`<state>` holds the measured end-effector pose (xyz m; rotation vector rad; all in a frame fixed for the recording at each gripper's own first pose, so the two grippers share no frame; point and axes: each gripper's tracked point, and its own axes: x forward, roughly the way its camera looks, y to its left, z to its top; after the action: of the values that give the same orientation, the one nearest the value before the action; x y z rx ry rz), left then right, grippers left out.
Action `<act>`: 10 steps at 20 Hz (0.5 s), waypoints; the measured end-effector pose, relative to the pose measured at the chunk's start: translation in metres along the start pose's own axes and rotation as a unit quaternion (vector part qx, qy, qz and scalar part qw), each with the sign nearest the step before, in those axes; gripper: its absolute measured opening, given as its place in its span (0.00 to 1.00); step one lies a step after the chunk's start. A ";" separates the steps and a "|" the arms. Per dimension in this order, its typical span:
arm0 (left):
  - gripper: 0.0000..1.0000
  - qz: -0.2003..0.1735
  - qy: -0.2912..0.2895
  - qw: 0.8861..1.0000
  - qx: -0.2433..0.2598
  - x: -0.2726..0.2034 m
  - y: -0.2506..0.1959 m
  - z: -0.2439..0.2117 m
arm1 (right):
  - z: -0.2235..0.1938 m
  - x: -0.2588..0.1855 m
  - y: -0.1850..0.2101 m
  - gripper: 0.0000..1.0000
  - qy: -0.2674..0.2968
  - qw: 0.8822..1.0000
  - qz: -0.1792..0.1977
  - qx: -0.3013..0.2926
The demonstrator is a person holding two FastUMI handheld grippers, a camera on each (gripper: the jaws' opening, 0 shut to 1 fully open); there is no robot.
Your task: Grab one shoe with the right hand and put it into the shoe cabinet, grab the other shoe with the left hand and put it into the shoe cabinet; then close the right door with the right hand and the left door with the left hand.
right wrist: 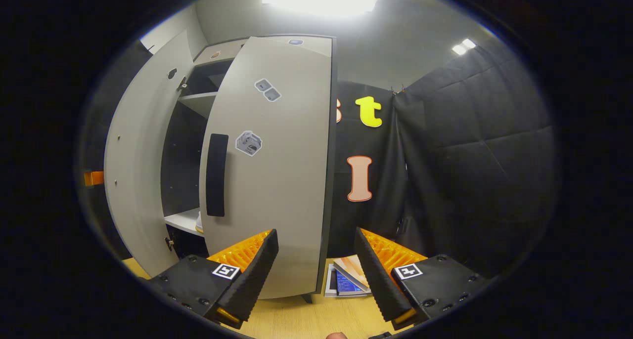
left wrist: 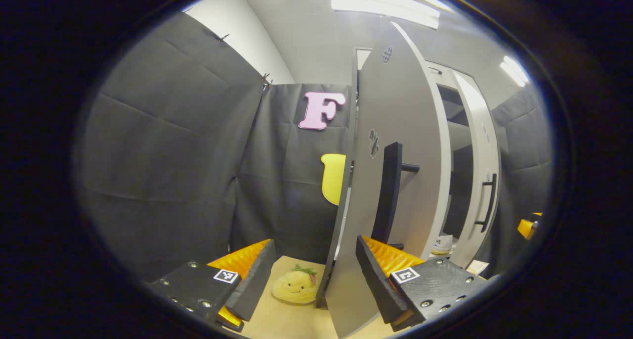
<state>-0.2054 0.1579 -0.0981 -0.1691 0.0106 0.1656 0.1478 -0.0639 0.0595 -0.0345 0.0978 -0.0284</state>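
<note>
From the left gripper view I see my left gripper [left wrist: 316, 275] with its fingers spread apart and nothing between them but the outer edge of the left door [left wrist: 395, 146], which stands between the two fingers without either one pressing it. Just below, on the wooden floor [left wrist: 292, 321], a small yellow plush toy [left wrist: 295, 285] lies beside the door's bottom edge. Past the door's black handle [left wrist: 388, 193] the shoe cabinet [left wrist: 457, 131] stands open, and one shoe [left wrist: 441, 244] rests on its low shelf; the right door [left wrist: 482, 181] stands ajar beyond it. In the right gripper view my right gripper [right wrist: 316, 275] is likewise wide apart and empty, close to the right door [right wrist: 277, 171], whose free edge sits just above the gap. Some flat booklets [right wrist: 348, 279] lie on the floor behind it. Deeper in, a white shoe [right wrist: 199, 223] peeks from the lower shelf.
</note>
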 end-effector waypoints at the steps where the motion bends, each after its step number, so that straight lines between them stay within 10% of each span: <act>1: 0.94 -0.001 0.000 1.000 -0.004 0.000 -0.002 -0.002 | -0.001 -0.002 -0.001 0.97 0.001 1.000 -0.001 -0.001; 10: 0.94 -0.028 0.005 0.999 -0.029 0.001 -0.020 -0.009 | -0.010 0.010 0.008 0.96 0.013 1.000 0.007 0.001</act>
<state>-0.2007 0.1369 -0.1034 -0.2271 0.0115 0.1082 0.1569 -0.0570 0.0480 -0.0318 0.1241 -0.0143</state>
